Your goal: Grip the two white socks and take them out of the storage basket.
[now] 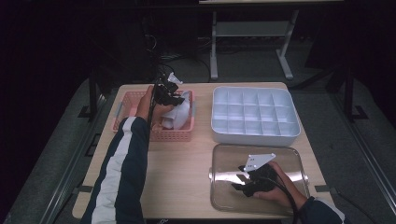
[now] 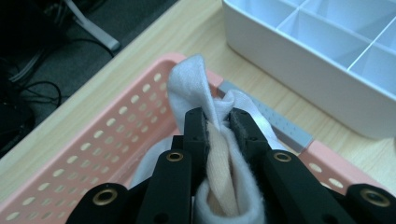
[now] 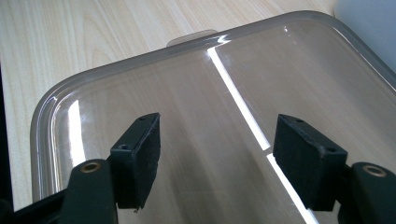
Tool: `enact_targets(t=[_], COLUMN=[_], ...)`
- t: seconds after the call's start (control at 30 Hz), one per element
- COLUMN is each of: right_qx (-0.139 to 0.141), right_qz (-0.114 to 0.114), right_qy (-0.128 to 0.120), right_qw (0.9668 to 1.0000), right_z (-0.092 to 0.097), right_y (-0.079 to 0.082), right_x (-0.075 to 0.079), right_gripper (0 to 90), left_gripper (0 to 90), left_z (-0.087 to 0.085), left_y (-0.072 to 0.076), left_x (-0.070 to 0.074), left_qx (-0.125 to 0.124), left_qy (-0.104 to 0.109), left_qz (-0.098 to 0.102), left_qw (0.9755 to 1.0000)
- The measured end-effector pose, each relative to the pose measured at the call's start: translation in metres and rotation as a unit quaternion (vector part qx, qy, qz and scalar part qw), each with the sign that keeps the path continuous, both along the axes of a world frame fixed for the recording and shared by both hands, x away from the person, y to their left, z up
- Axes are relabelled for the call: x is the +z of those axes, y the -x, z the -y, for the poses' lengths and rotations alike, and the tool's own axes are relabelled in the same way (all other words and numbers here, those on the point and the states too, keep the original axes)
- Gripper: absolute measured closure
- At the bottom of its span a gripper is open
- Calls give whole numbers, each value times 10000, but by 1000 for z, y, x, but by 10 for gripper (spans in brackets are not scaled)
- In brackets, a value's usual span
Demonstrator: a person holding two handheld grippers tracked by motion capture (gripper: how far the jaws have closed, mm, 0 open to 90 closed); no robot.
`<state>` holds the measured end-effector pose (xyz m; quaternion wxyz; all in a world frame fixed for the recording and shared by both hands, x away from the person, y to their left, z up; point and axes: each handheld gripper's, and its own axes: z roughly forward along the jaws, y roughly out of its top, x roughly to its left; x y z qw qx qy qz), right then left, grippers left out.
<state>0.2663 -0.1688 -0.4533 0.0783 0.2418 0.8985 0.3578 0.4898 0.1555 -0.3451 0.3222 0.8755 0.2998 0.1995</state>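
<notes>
My left gripper [image 2: 219, 123] is shut on a bunched white cloth with a peach stripe [image 2: 189, 79]. It holds the cloth just above a pink perforated basket [image 2: 116, 140]. In the high view that gripper [image 1: 167, 92] hangs over the basket [image 1: 130, 100] at the table's back left, and white cloth [image 1: 183, 111] trails down into it. My right gripper [image 3: 217, 154] stands open over a clear plastic lid [image 3: 187, 93], with nothing between its pads. It sits at the front right of the table [image 1: 240, 179], on the lid [image 1: 285, 156].
A white tray with several empty compartments [image 1: 254, 114] stands at the back right, just beyond the lid; its corner is close to the basket [image 2: 303, 42]. Bare wooden tabletop [image 1: 187, 172] lies between the basket and the lid. A grey strip [image 2: 285, 128] lies beside the basket.
</notes>
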Motion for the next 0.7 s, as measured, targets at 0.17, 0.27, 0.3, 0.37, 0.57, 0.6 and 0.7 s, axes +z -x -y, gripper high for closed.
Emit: enact_targets(t=[0.17, 0.27, 0.3, 0.37, 0.57, 0.6, 0.7], right_qx=[38, 49, 60, 72, 102, 107, 117], right_qz=[-1, -11, -29, -14, -52, -64, -73], right_qy=[2, 9, 2, 49, 71, 86, 82], right_qw=[10000, 10000, 10000, 10000, 9999, 9999, 9999], right_z=[-1, -1, -1, -1, -3, -3, -3], right_y=[0, 0, 0, 0, 1, 1, 1], right_x=[0, -1, -1, -1, -2, -3, -3], right_gripper=[315, 312, 312, 313, 311, 312, 312], left_gripper=[773, 771, 769, 766, 759, 756, 754], left_z=[-6, -8, -7, -8, -11, -12, -13], left_y=[4, 8, 9, 12, 14, 15, 16], left_x=[3, 3, 3, 1, -18, -21, -25], left_qx=[-26, -87, -112, -168, -215, -250, -269], left_qy=[155, 170, 126, 65, -110, -97, -182], left_qz=[44, 65, 93, 104, -67, -104, -113], left_qw=[9999, 9998, 9998, 9998, 9997, 9996, 9994])
